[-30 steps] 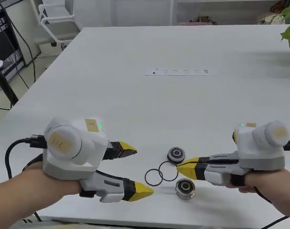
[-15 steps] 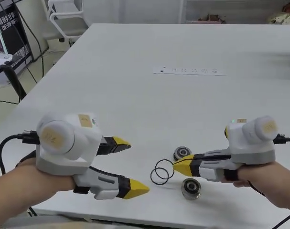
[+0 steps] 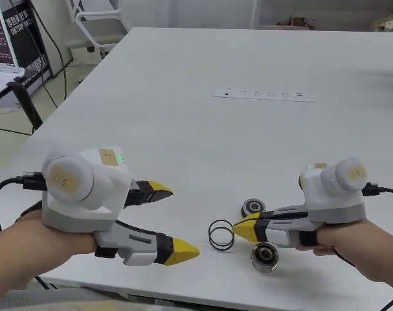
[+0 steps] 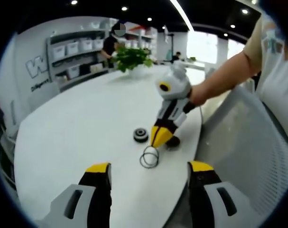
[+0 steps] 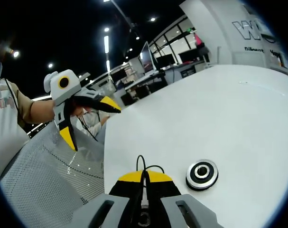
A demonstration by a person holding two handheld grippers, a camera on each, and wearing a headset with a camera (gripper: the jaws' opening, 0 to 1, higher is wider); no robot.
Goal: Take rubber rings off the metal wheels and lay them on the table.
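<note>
Above the table (image 3: 183,116), the left tongs (image 3: 171,219) hang released at 9 o'clock of the work, well apart. The right tongs (image 3: 240,228) are clenched, apparently nipping the overlapping rings (image 3: 221,234) lying at their 9 o'clock, just beside the wheels (image 3: 253,207).

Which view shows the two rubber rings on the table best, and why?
The head view: both rubber rings lie overlapping on the table, seen whole from above. The left gripper view shows them small, at the tip of the right gripper. In the right gripper view thin arcs of them peek past the shut jaws.
</note>
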